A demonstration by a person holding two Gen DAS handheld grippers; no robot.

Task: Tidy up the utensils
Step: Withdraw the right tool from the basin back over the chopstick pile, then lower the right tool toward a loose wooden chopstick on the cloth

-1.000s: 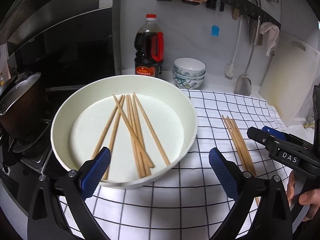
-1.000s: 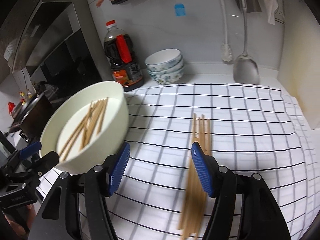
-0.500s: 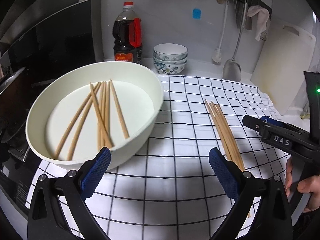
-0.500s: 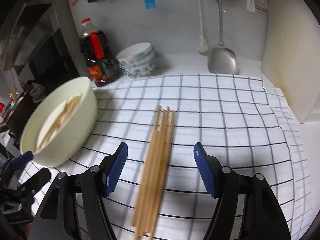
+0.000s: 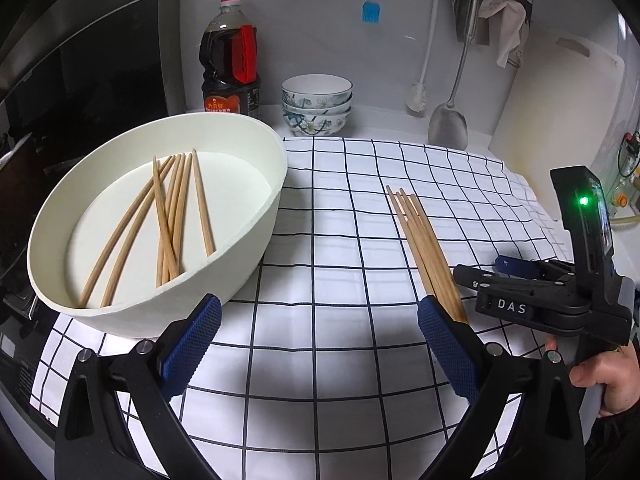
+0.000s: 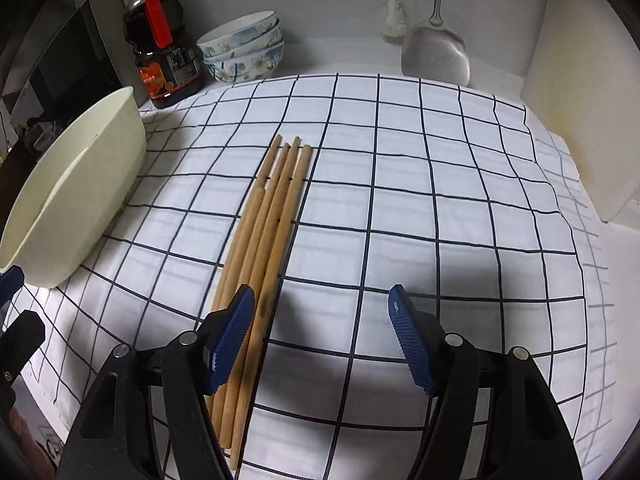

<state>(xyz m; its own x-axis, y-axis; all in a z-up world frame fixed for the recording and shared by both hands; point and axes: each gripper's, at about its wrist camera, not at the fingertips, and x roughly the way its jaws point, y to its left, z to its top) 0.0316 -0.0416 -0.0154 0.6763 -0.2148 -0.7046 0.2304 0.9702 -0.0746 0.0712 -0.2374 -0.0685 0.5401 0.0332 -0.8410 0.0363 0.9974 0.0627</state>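
Several wooden chopsticks [image 5: 172,216] lie crossed inside a white basin [image 5: 276,184] at the left of the checked cloth [image 5: 340,360]. A bundle of several more chopsticks [image 6: 272,232] lies side by side on the cloth, also seen in the left wrist view as the bundle [image 5: 424,240]. My right gripper [image 6: 322,332] hangs open low over the cloth, its left finger [image 6: 232,332] over the bundle's near part, with nothing between the jaws. My left gripper [image 5: 320,336] is open and empty, between basin and bundle. A hand holds the right gripper [image 5: 480,266] at the right.
A soy sauce bottle [image 5: 230,64] and stacked patterned bowls [image 5: 316,104] stand at the back wall. A metal spatula [image 5: 448,120] and a brush hang behind the cloth. A white cutting board [image 5: 560,112] leans at the right. A dark stove [image 5: 80,92] lies left of the basin.
My left gripper has moved right, from over the basin to the cloth beside it. My right gripper has sunk toward the cloth and shifted right, so the bundle now lies under its left finger.
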